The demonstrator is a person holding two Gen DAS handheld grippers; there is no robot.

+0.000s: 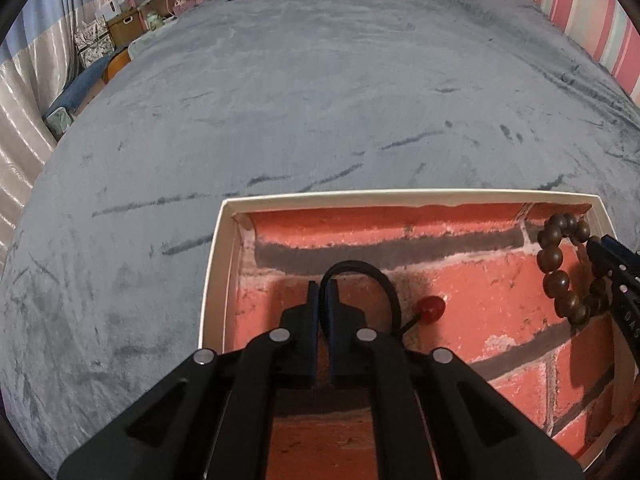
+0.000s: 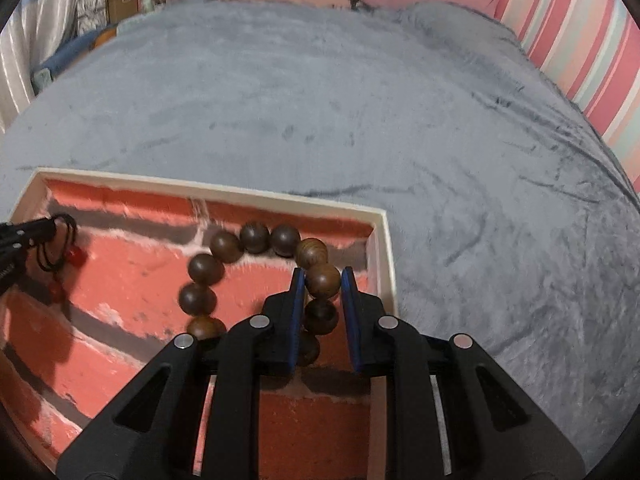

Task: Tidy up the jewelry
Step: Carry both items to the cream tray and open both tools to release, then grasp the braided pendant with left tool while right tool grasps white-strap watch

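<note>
- Your left gripper (image 1: pixel 322 292) is pinching the black cord necklace (image 1: pixel 372 276) with its jaws nearly shut, over the left half of the brick-patterned box (image 1: pixel 218 264).
- Your right gripper (image 2: pixel 322 280) is clamping one bead of the wooden bead bracelet (image 2: pixel 224 246), which is hanging by the box's right wall.
- The slack cord could be snagging a finger on release.
- The round bead may be rolling out of the pads.
- The necklace's red bead (image 1: pixel 432 307) is blurring, and its clasp is staying hidden.
</note>
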